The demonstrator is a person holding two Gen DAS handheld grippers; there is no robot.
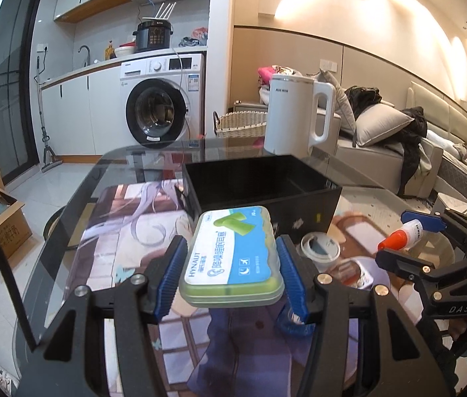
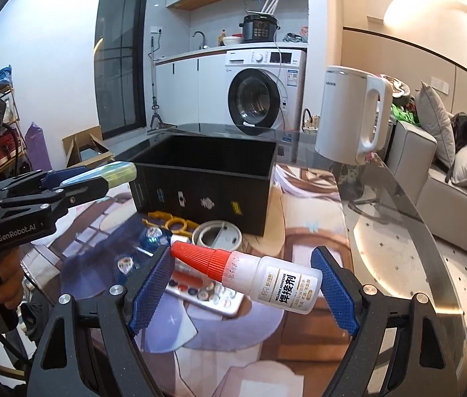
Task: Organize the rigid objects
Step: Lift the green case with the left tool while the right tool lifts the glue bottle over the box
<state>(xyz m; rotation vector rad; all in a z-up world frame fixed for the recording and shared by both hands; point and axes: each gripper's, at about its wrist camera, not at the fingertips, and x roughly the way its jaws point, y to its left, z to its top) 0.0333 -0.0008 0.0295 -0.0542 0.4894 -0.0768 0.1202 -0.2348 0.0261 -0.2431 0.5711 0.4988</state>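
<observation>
My left gripper (image 1: 231, 273) is shut on a green earplug case (image 1: 231, 259) and holds it above the table, just short of the black storage box (image 1: 259, 185). It also shows in the right wrist view (image 2: 107, 175), at the box's (image 2: 207, 182) left corner. My right gripper (image 2: 246, 281) is shut on a white glue bottle with a red cap (image 2: 253, 274), held crosswise above the table in front of the box. In the left wrist view the bottle (image 1: 402, 235) shows at the right between blue pads.
A white kettle (image 2: 352, 112) stands behind the box at the right. On the patterned mat (image 2: 302, 231) lie a round white lid (image 2: 216, 233), a yellow tool (image 2: 174, 223), a blue ball (image 2: 150, 236) and a flat tray of small pieces (image 2: 207, 292). The glass table edge (image 2: 408, 211) runs along the right.
</observation>
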